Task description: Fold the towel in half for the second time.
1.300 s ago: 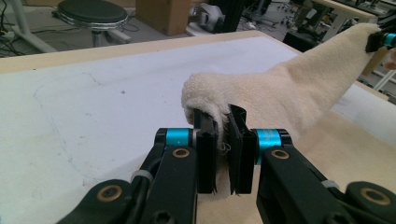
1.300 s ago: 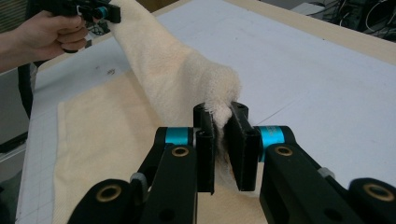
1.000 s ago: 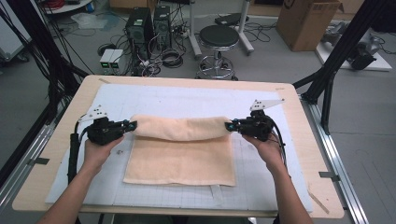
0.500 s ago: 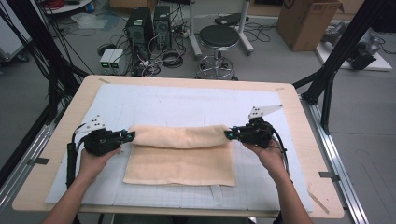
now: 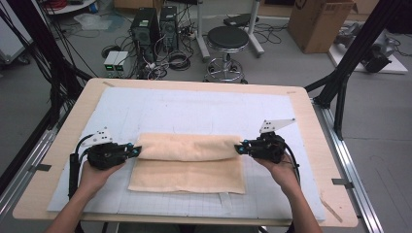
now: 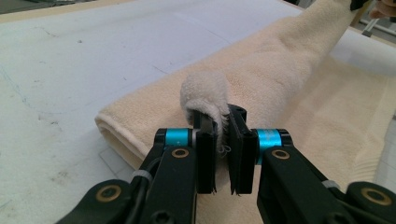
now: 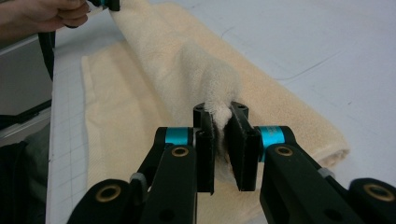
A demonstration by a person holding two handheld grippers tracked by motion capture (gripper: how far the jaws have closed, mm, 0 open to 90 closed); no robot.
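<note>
- Towel (image 5: 187, 162) — cream terry cloth, lies on the white gridded mat (image 5: 194, 109) toward the near side of the wooden table (image 5: 63, 121), long axis running left to right.
- Far portion of the towel is lifted and doubled over toward the person; the raised fold spans between the two grippers, with a flat layer showing on the mat nearer the person.
- Left gripper (image 5: 137, 150) — jaws clamped on the left end of the raised fold. In the left gripper view (image 6: 223, 151) a bunched corner of cloth sits pinched between the black pads.
- Right gripper (image 5: 238, 147) — jaws likewise closed on the right end of the fold; right gripper view (image 7: 221, 149) shows cloth squeezed between the pads.
- Both grippers point inward, facing each other across the towel, low over the mat.
- Fold hangs taut between the two grips.
</note>
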